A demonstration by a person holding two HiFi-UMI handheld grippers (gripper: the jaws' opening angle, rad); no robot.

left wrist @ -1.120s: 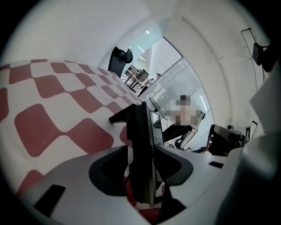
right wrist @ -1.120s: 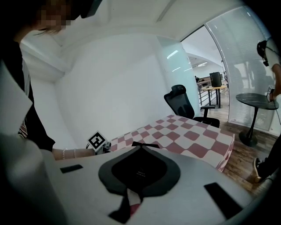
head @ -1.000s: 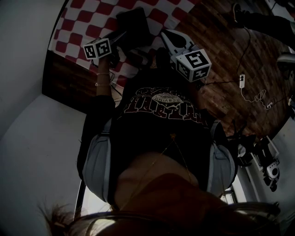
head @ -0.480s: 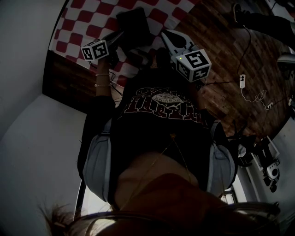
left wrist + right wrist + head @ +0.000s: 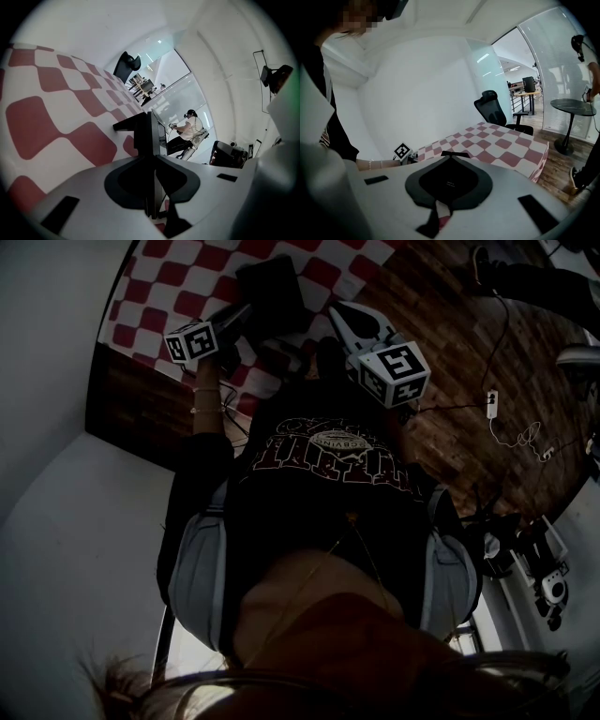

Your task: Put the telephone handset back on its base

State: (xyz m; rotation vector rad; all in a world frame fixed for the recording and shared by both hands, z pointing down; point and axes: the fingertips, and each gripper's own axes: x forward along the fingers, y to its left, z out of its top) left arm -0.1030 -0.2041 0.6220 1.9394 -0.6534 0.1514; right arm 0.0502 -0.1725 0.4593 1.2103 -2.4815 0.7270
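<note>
Two tools: left tool (image 5: 152, 117), right tool (image 5: 454, 153); one handset (image 5: 138, 133); one checkered table (image 5: 506, 145); one chair (image 5: 494, 110).

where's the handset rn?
Left gripper view, centre: handset clamped in the left tongs, which just closed on it, over the checkered cloth; head view, upper left.

The left tool (image 5: 151, 123), jaws just closed, is filled by the black telephone handset (image 5: 125, 123). Beyond it the checkered table (image 5: 56, 126) runs open to a black office chair (image 5: 127, 66). The right tool (image 5: 454, 153), jaws together and empty, faces open table too, with only the left tool's marker cube (image 5: 401, 151) low at its left. A white wall (image 5: 47, 324) closes off the table's left side.
</note>
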